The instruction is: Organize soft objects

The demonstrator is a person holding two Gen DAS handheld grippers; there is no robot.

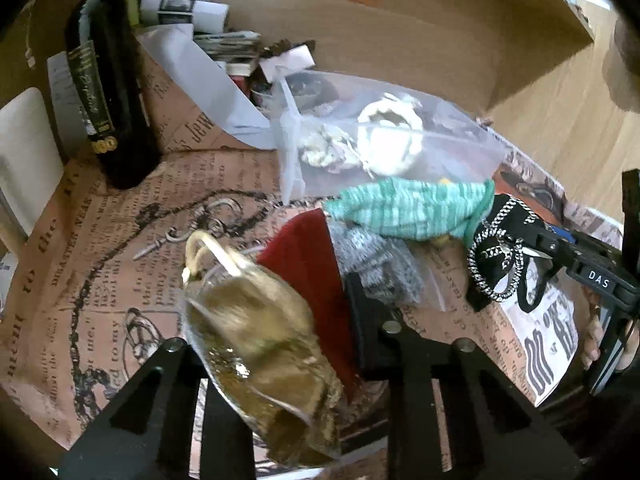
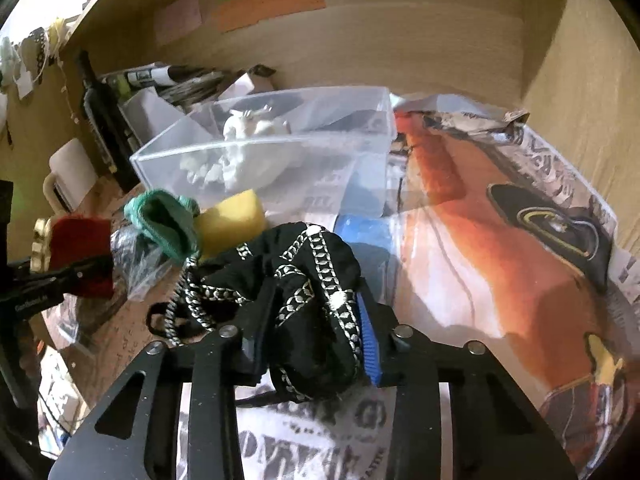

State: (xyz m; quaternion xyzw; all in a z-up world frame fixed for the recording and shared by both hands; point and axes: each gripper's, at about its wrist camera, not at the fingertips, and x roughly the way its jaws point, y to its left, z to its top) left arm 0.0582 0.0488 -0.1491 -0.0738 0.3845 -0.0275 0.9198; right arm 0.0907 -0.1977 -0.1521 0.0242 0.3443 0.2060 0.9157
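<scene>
My left gripper [image 1: 276, 356] is shut on a gold fabric pouch in clear wrap [image 1: 256, 340], with a red cloth [image 1: 308, 264] behind it; both also show at the left of the right wrist view [image 2: 80, 252]. My right gripper [image 2: 312, 344] is shut on a black fabric piece with silver chain trim [image 2: 304, 280], also in the left wrist view [image 1: 500, 248]. A green knitted piece [image 1: 412, 208] lies by a yellow sponge [image 2: 232, 220]. A clear plastic box [image 2: 260, 152] holds white soft items [image 1: 376, 140].
A dark wine bottle [image 1: 108, 92] stands at the left. Newspaper-print paper [image 1: 100, 280] covers the table. A chain with metal rings [image 1: 216, 216] lies on it. Papers and boxes [image 1: 224, 40] crowd the back wall. A grey patterned item in plastic [image 1: 380, 264] lies centre.
</scene>
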